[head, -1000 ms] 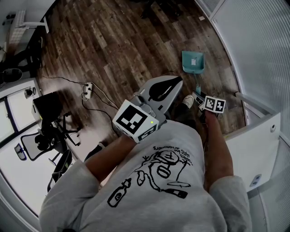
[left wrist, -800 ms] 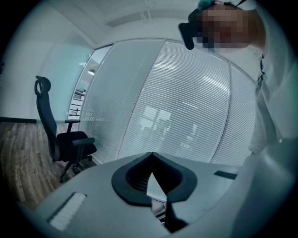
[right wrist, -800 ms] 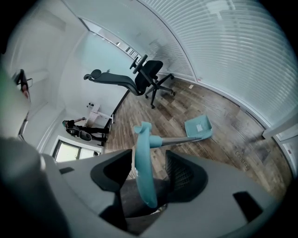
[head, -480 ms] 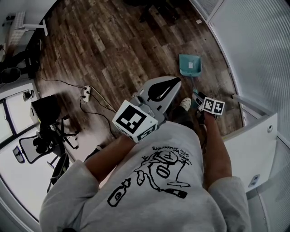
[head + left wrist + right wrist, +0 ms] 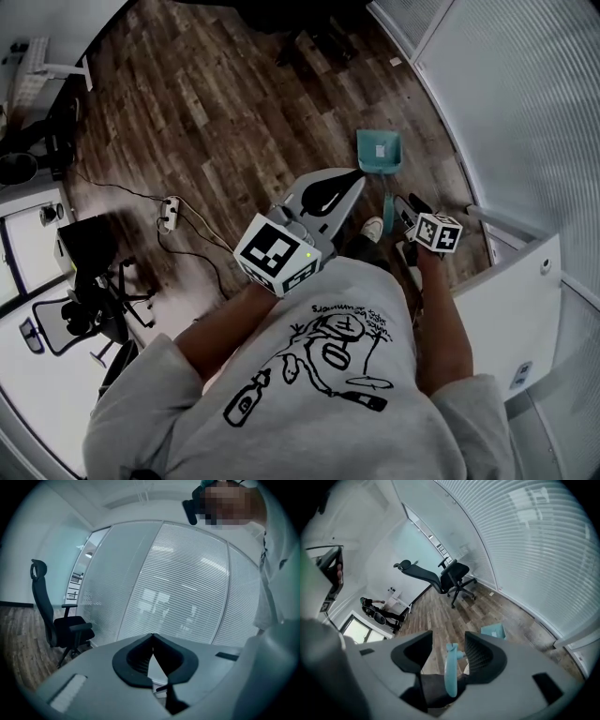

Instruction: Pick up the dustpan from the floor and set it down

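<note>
- Wood-plank floor [image 5: 216, 122], office rm; glass wall [image 5: 525, 112] w/ blinds runs along right side, white cabinet [image 5: 511, 300] at near right.
- Dustpan [image 5: 378, 152]: teal, long-handled. Pan looks to rest on floor at far right, close to glass wall; handle [image 5: 450, 677] slants back toward person.
- Right gripper [image 5: 449, 639]: jaws wide. Handle stands betw. them, close to right pad, clear gap at left pad, so no squeeze on it.
- Left gripper [image 5: 152, 641]: jaws together, nothing betw. them; held out in front, idle.
- Step, as judged: letting go and backing off after set-down.
- To do it well: draw right gripper back along handle's own line, neither pad nudging it sideways. A long handle on a small pan prob. tips if bumped. Can't tell if handle leans on anything.
- Edges: glass wall just right of pan; cabinet corner close by right arm; shoe [image 5: 373, 228] just to near side of handle.
- Open room: broad stretch of floor to left and far of pan. Office chair [image 5: 452, 581] far off; power strip [image 5: 169, 202] w/ cable well apart at left.
</note>
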Demonstrator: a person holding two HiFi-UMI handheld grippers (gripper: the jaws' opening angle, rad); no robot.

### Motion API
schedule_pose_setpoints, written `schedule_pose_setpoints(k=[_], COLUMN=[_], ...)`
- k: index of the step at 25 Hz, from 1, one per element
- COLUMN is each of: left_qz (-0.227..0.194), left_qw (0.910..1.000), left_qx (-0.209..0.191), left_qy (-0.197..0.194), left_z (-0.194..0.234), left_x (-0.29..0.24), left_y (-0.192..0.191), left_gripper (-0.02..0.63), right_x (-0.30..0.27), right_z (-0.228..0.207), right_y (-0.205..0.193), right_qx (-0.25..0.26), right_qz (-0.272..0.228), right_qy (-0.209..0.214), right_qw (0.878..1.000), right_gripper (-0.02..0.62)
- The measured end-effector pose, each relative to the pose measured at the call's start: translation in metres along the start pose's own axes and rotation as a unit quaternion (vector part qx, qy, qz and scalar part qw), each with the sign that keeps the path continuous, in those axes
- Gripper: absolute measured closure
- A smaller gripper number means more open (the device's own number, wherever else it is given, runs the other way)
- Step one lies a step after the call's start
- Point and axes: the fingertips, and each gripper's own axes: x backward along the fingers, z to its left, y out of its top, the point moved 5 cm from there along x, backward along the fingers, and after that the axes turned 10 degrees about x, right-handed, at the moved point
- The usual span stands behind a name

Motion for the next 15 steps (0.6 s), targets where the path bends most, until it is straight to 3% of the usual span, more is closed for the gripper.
schedule_pose_setpoints(k=[6, 15], left_qz=[-0.002, -0.006], left_qw=[1.0, 0.9997], left_qx=[-0.004, -0.011], left_qy=[-0.008, -0.021], left_z=[-0.005, -0.017], left_x=[-0.006, -0.009], left_y=[0.002, 0.012], left_gripper=[0.604, 0.604], right_x=[0.036, 0.09], right_z=[0.026, 0.079], right_y=[0.039, 0.093], right_qx=[0.08, 0.158], right_qz=[-0.048, -0.105], right_qy=[-0.021, -0.029], right_qw=[0.995, 0.981], right_gripper=[0.397, 0.415])
